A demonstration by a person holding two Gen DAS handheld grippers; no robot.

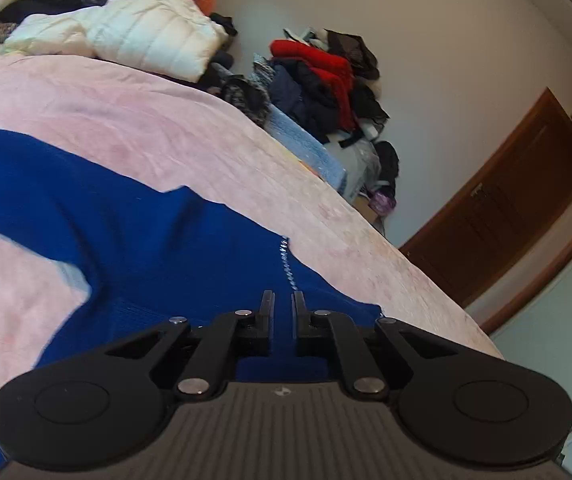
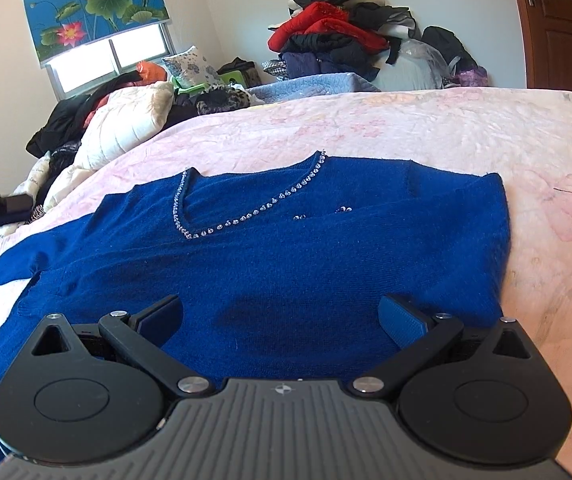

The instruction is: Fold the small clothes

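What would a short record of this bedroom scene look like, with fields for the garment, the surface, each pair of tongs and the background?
Garment: blue knitted sweater with a bead-trimmed V-neck, spread flat
Surface: pale pink floral bedspread
Left tongs: nearly shut above the sweater; whether they pinch cloth is unclear
Right tongs: wide open above the sweater's lower part, holding nothing
Background: heap of red and dark clothes by the wall, brown wooden door

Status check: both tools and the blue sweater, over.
Left tool shut, nothing visibly gripped. Right tool open above the blue sweater, which lies flat on the pink bedspread. Nothing in the way.
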